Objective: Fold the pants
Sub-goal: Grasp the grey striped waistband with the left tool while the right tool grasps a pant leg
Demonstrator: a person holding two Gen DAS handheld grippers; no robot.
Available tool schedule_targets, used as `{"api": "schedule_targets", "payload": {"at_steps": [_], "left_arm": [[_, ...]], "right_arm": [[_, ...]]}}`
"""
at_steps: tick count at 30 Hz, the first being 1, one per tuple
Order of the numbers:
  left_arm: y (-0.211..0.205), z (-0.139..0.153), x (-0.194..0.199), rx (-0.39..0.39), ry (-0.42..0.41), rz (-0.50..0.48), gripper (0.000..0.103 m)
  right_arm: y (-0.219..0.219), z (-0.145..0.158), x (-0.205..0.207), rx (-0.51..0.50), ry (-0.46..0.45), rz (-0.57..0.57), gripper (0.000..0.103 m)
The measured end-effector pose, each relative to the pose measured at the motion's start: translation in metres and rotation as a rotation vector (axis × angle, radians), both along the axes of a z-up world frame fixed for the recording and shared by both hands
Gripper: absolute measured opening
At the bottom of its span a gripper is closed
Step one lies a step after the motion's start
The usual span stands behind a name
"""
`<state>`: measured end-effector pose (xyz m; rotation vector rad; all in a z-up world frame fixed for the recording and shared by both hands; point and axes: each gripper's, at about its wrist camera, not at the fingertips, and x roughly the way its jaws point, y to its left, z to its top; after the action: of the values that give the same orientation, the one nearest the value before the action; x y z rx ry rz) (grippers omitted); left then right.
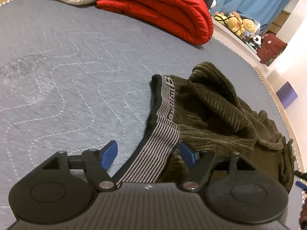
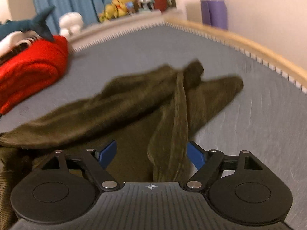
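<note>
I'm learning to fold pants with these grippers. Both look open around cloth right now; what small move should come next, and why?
Probably close the left gripper on the striped waistband, which already lies between its open fingers. The pants are still bunched on the bed, so they need a firm hold before spreading.

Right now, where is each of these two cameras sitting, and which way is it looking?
Left wrist: rides on the left gripper, looking along its open blue fingers at the pants, whose striped waistband lies between them.
Right wrist: rides on the right gripper, fingers open around a raised fold of the pants.
Shared: the pants, the grey bed cover, the red quilt and the shelf of plush toys. No hand clearly shows.
</note>
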<state>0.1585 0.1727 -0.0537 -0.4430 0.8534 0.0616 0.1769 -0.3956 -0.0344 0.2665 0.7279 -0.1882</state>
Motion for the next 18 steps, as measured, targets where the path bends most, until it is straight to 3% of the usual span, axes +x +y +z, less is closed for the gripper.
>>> {"api": "schedule_targets", "payload": {"at_steps": [3, 8, 14, 18], "left_arm": [[-0.002, -0.01, 0.007, -0.014, 0.028, 0.001, 0.084], [-0.005, -0.031, 0.017, -0.037, 0.087, -0.024, 0.084], [-0.02, -0.036, 0.018, 0.005, 0.078, -0.088, 0.086], [-0.038, -0.037, 0.015, 0.075, 0.069, -0.156, 0.084]], "right_arm": [[-0.004, -0.011, 0.012, -0.01, 0.042, -0.02, 0.086], [-0.003, -0.03, 0.022, -0.03, 0.115, -0.032, 0.087], [-0.003, -0.041, 0.028, -0.009, 0.159, -0.042, 0.087], [0.002, -0.047, 0.031, -0.026, 0.174, -0.043, 0.087]]}}
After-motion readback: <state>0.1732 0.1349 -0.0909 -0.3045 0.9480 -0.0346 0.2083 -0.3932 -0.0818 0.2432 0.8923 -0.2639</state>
